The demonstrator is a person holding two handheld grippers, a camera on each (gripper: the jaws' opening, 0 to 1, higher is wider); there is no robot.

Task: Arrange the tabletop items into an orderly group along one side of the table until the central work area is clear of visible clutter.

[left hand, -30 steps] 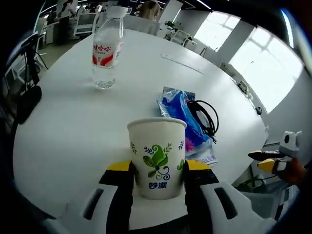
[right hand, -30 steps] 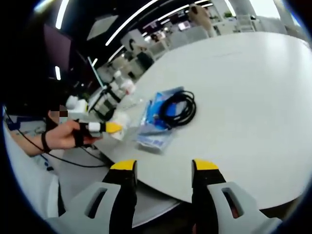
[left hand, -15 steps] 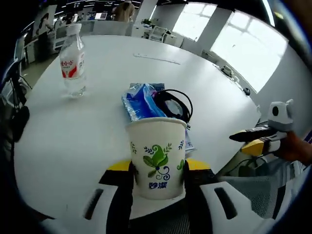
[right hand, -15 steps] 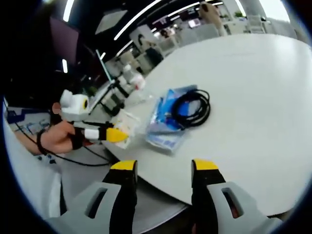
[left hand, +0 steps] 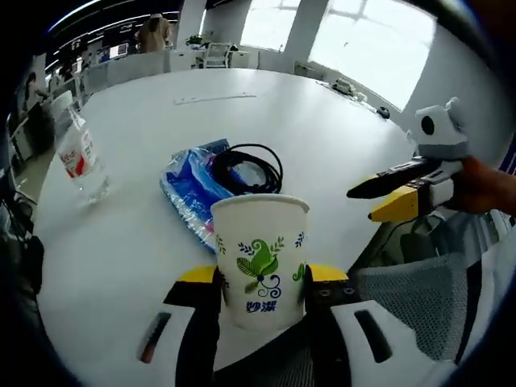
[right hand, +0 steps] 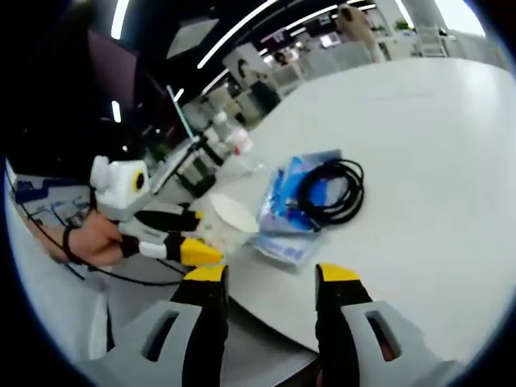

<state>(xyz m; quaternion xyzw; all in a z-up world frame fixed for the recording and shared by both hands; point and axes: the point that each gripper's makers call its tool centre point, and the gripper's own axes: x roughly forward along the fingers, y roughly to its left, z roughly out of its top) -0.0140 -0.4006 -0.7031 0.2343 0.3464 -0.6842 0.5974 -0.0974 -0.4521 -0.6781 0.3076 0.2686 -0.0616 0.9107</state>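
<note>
Your left gripper (left hand: 260,278) is clamped on the paper cup (left hand: 260,260) at lower centre — green leaf print, writing too small to read. Above it lie the blue packet (left hand: 192,193) and black cable (left hand: 248,168); the red-labelled bottle (left hand: 81,163) stands left. Your right gripper (right hand: 271,276) is apart, holding nothing.

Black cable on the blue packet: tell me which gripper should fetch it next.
Right. The right gripper is open and empty, with the black cable lying ahead of its jaws. The left gripper is shut on the paper cup.
</note>
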